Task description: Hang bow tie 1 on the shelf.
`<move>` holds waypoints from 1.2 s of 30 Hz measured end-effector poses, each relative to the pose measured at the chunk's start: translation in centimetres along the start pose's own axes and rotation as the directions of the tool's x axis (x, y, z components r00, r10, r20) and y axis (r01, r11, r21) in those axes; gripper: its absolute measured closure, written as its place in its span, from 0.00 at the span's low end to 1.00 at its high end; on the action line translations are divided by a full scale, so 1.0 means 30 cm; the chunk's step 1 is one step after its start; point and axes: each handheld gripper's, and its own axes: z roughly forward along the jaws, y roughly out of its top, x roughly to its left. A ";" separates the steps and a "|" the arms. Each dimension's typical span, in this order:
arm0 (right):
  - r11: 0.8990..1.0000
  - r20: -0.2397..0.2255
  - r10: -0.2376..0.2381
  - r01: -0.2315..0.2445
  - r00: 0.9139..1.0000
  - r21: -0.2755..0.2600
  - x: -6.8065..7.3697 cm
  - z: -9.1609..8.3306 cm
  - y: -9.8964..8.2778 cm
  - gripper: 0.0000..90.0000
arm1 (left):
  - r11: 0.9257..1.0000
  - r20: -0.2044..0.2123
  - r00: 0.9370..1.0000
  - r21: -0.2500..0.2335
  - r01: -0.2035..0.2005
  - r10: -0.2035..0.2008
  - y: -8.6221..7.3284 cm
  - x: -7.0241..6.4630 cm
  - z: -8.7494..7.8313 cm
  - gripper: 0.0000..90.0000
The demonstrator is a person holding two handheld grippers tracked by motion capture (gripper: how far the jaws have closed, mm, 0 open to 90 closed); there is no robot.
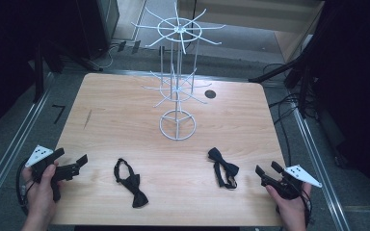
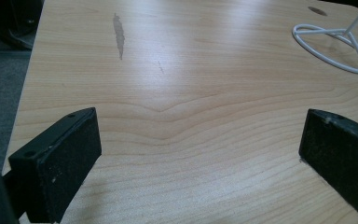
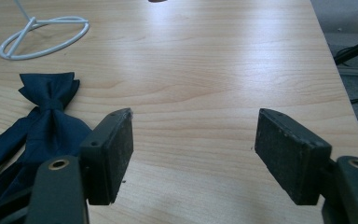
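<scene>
Two dark bow ties lie on the wooden table [image 1: 125, 110]: one [image 1: 131, 183] at the front left of centre, the other [image 1: 223, 167] at the front right, also in the right gripper view as a bow tie [image 3: 46, 116] left of the jaws. A white wire rack [image 1: 177, 82] stands upright at the table's middle back, its ring base [image 2: 335, 44] [image 3: 42, 35] on the wood. My left gripper [image 1: 70, 161] rests open at the front left edge. My right gripper [image 1: 266, 169] is open at the front right edge, just right of the nearer bow tie. Both [image 2: 200, 144] [image 3: 193, 144] hold nothing.
A dark round hole [image 1: 210, 94] is in the table behind the rack. A grey scuff mark [image 2: 119, 35] sits on the wood at the left. Cables and dark stands lie on the floor beside the table's right edge [image 1: 289, 96].
</scene>
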 end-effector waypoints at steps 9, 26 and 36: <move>1.000 -0.011 -0.015 0.015 1.000 -0.004 0.032 -0.007 0.022 0.38 | 1.000 0.003 1.000 0.006 -0.004 0.004 0.001 0.000 0.002 0.00; 0.998 -0.103 -0.060 0.062 0.993 0.012 0.178 0.028 0.063 0.41 | 1.000 0.005 1.000 0.021 -0.003 0.003 0.004 0.000 0.008 0.00; 0.994 -0.136 -0.088 0.097 0.987 0.056 0.226 0.057 0.054 0.43 | 1.000 0.005 1.000 0.022 -0.002 0.002 0.004 0.000 0.009 0.00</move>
